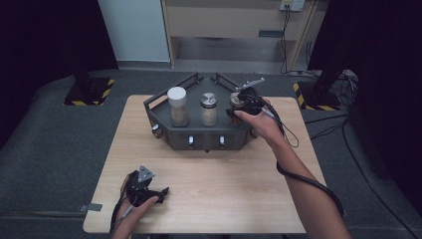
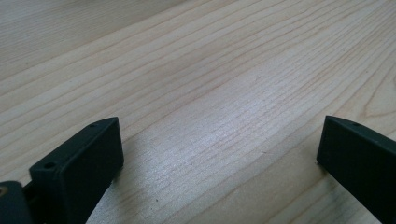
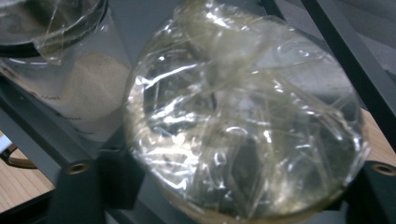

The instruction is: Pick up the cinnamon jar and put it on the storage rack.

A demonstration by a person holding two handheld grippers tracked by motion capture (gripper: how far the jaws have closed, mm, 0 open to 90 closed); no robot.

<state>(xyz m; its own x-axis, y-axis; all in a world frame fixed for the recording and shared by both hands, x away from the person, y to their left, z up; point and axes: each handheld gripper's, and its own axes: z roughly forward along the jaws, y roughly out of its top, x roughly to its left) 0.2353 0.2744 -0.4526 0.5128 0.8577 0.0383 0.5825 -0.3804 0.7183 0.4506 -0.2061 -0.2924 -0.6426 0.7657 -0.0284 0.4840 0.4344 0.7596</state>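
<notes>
Table (image 1: 209, 174): 3 jars, 2 grippers

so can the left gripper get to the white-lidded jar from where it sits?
Probably yes. The left gripper rests open on bare table near the front edge, and the white-lidded jar stands at the rack's left end. The right gripper is busy at the far-right jar.
</notes>
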